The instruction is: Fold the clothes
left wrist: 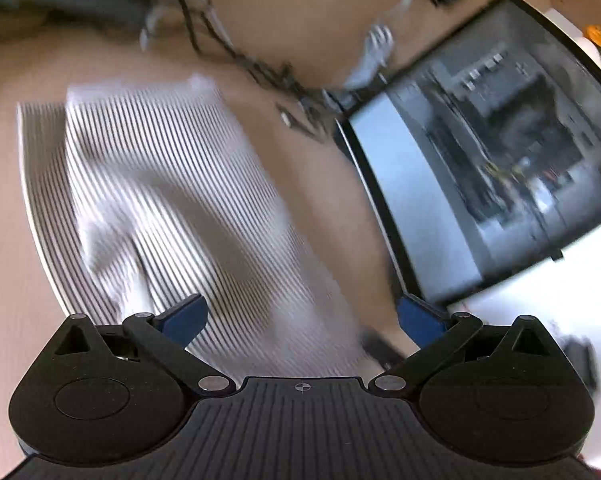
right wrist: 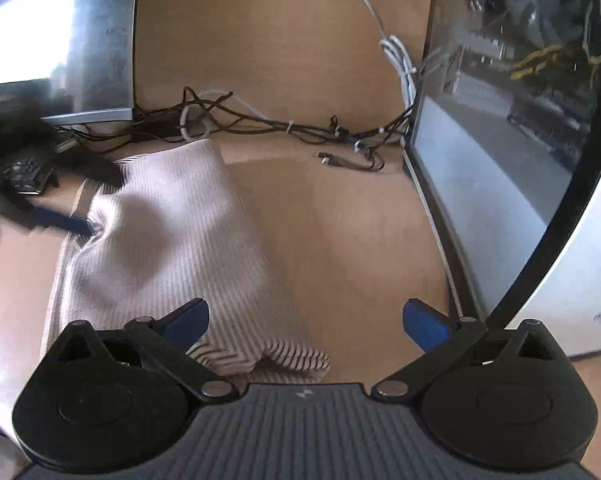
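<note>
A white garment with thin dark stripes (left wrist: pixel 168 204) lies folded on the tan table, a rumpled upper layer over a flat lower one. In the left wrist view my left gripper (left wrist: pixel 300 320) is open above its near end, nothing between the blue fingers (left wrist: pixel 184 318). In the right wrist view the same striped garment (right wrist: pixel 172 248) lies left of centre, its folded edge near the camera. My right gripper (right wrist: pixel 305 324) is open over the garment's near right corner and bare table. My left gripper (right wrist: pixel 60 216) shows blurred at that view's left edge, touching or just above the cloth.
A monitor (left wrist: pixel 500 152) stands to the right of the garment, also seen as monitor (right wrist: pixel 520 120). A tangle of dark and white cables (right wrist: pixel 268 124) lies behind the cloth. A second screen (right wrist: pixel 60 40) and a dark keyboard (right wrist: pixel 24 172) sit at back left. Bare tabletop (right wrist: pixel 360 232) lies between garment and monitor.
</note>
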